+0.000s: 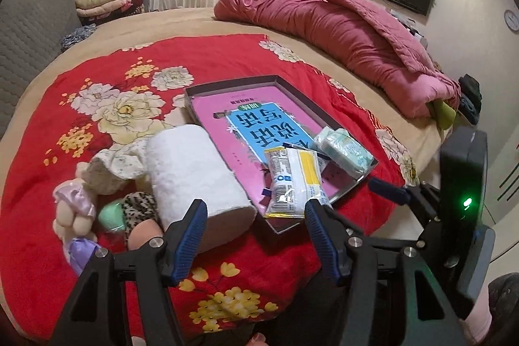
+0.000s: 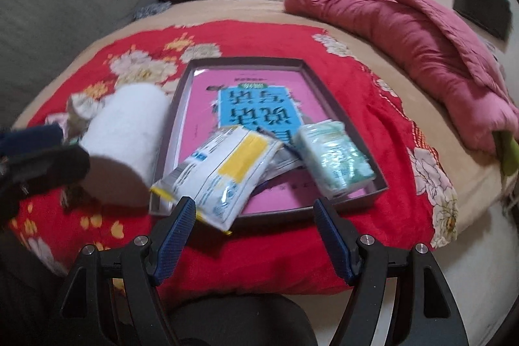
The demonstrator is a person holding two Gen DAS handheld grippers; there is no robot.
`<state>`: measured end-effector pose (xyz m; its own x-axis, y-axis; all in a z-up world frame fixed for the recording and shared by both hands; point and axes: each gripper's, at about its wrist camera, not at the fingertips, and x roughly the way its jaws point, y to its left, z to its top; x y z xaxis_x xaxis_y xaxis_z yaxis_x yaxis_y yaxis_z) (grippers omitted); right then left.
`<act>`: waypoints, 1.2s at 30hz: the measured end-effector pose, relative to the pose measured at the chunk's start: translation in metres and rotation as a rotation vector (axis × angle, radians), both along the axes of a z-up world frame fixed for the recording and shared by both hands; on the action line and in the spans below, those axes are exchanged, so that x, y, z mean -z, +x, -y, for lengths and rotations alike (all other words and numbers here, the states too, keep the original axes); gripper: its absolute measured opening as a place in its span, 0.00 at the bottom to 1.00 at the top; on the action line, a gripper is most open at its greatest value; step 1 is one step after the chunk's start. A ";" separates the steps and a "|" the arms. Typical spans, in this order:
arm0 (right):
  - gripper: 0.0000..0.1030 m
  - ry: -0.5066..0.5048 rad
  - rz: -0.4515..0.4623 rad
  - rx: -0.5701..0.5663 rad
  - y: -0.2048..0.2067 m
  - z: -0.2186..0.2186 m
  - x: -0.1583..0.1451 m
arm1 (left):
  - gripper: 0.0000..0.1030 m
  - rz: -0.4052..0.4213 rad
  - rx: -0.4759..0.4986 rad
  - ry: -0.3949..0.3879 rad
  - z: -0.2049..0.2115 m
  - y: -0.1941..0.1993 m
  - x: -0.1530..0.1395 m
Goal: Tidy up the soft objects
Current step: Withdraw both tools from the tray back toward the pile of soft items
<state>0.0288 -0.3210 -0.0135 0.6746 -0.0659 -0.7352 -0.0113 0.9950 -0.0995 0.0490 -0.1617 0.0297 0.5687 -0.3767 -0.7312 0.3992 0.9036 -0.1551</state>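
Both tools stand open and empty over the bed: the left gripper (image 1: 256, 213) has its jaws spread with nothing between them, and the right gripper (image 2: 254, 214) is spread wider still, also holding nothing. Judging by how things lie, the sorting looks partly done. Inside the shallow box (image 2: 379, 184), just ahead of the right gripper, sit a white and yellow packet (image 2: 223, 174), overhanging the near rim towards the left fingertip, and a pale green tissue pack (image 2: 334, 154) further ahead and to the right, both resting on a pink book (image 2: 207, 106) that lines the bottom. Still outside the box, ahead and left of the left gripper, lie a white towel roll (image 1: 194, 171) touching the box's near left edge, a floral cloth piece (image 1: 120, 164) beyond it, a small doll (image 1: 74, 209) in lilac, a mint green thing (image 1: 110, 213) and a speckled fabric item (image 1: 139, 206), all bunched together on the red floral blanket (image 1: 65, 106). Those seem to be what is left. The left wrist view shows this cluster sharply; the right wrist view is blurred and catches only the roll and a scrap of the cloth, the rest hidden behind the other tool's dark finger at its left edge. The right view, in turn, shows the box's whole outline and near wall plainly.
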 end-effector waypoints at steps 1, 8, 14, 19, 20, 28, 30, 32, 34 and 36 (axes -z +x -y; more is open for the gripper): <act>0.74 -0.013 -0.007 -0.003 0.001 -0.002 0.002 | 0.60 0.001 -0.004 -0.004 -0.003 -0.001 -0.001; 0.74 -0.048 -0.043 0.020 0.013 -0.003 0.014 | 0.60 -0.002 -0.043 -0.018 -0.026 -0.004 -0.002; 0.74 -0.061 -0.043 0.036 0.025 0.000 0.018 | 0.60 0.000 -0.075 -0.023 -0.044 -0.008 -0.002; 0.74 -0.078 -0.034 0.035 0.026 -0.004 0.018 | 0.60 -0.004 -0.104 -0.025 -0.059 -0.010 -0.001; 0.74 -0.085 -0.021 0.034 0.024 -0.006 0.016 | 0.60 -0.006 -0.110 -0.025 -0.062 -0.011 0.000; 0.74 -0.052 0.081 -0.025 0.008 -0.027 -0.016 | 0.60 -0.008 -0.173 -0.035 -0.090 -0.013 0.000; 0.74 -0.052 0.097 -0.052 0.005 -0.038 -0.025 | 0.60 0.000 -0.191 -0.036 -0.099 -0.014 -0.001; 0.74 -0.044 0.108 -0.079 0.002 -0.048 -0.033 | 0.60 0.003 -0.212 -0.037 -0.109 -0.014 -0.002; 0.74 -0.037 0.120 -0.106 -0.002 -0.058 -0.040 | 0.60 0.006 -0.234 -0.038 -0.120 -0.015 -0.002; 0.74 -0.028 0.134 -0.140 -0.006 -0.071 -0.048 | 0.60 0.007 -0.259 -0.038 -0.132 -0.014 -0.002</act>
